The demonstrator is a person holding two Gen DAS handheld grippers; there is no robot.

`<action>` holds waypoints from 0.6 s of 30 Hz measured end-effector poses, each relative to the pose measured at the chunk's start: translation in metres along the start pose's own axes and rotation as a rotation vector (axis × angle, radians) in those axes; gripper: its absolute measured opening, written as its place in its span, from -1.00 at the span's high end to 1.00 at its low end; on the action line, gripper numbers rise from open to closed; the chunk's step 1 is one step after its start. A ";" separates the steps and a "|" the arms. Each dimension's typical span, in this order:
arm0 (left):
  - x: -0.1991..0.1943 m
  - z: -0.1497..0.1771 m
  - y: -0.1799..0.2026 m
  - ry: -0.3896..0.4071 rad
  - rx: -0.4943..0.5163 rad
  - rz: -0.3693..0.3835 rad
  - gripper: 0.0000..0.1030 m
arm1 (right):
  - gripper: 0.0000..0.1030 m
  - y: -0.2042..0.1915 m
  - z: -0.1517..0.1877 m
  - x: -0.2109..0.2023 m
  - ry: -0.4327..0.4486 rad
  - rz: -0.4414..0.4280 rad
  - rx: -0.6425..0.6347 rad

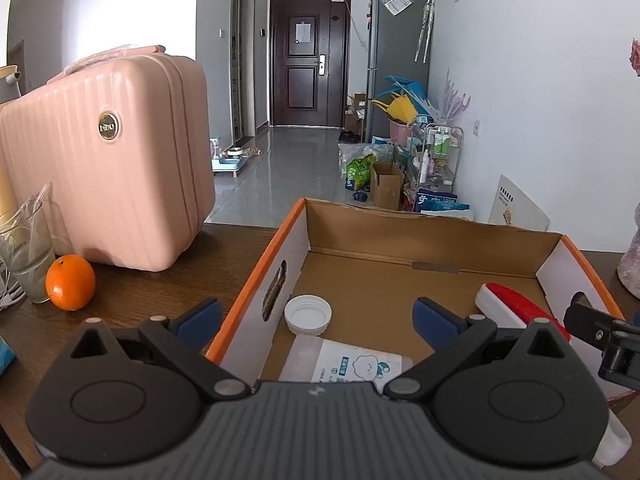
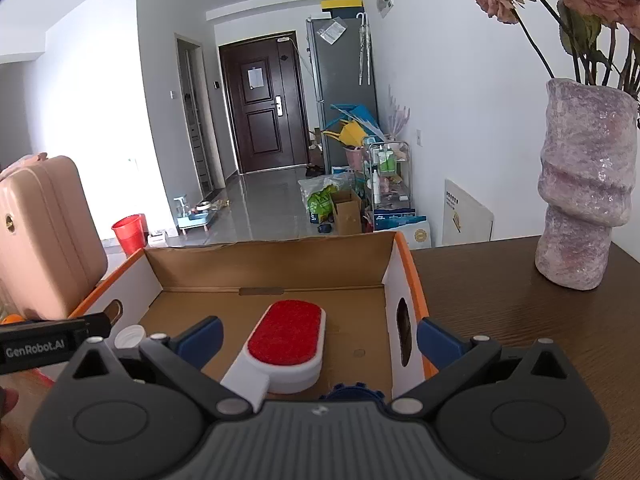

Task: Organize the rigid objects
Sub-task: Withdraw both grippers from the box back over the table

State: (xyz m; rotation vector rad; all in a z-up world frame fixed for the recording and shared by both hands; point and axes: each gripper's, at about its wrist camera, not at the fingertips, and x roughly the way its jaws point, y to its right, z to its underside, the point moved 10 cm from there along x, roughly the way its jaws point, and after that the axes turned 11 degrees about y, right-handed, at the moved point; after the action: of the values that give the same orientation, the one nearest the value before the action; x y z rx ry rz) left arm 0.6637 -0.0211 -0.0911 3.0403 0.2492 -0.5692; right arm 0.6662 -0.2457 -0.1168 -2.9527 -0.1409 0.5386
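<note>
Both the left gripper (image 1: pixel 318 322) and right gripper (image 2: pixel 318 338) hang with jaws spread wide, grasping nothing. Inside the orange-edged cardboard box (image 1: pixel 432 232) on the counter (image 2: pixel 500 292) lie a red lint brush (image 2: pixel 286 346) and a white-capped bottle (image 1: pixel 320 344). The box floor behind them is bare, and each gripper straddles a side wall.

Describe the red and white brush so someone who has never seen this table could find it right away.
Look inside the open cardboard box with orange edges on the dark wooden table. The lint brush lies flat on the box floor, towards the side nearer the pink vase. Its red pad sets it apart from the white-capped jar beside it.
</note>
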 end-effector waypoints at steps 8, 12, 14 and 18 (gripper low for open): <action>-0.012 -0.005 0.000 0.023 -0.009 0.011 -1.00 | -1.00 -0.002 -0.010 -0.012 0.032 0.019 -0.009; -0.024 -0.005 -0.001 0.030 -0.009 0.020 -1.00 | -1.00 -0.006 -0.016 -0.027 0.064 0.010 -0.024; -0.030 -0.003 -0.002 0.032 -0.010 0.024 -1.00 | -1.00 -0.008 -0.018 -0.034 0.076 0.006 -0.030; -0.043 -0.002 -0.003 0.052 0.005 0.028 -1.00 | -1.00 -0.011 -0.018 -0.048 0.095 -0.005 -0.046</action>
State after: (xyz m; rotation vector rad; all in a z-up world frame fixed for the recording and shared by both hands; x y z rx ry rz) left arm 0.6243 -0.0240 -0.0738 3.0614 0.2074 -0.4907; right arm 0.6269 -0.2425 -0.0820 -3.0144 -0.1525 0.3986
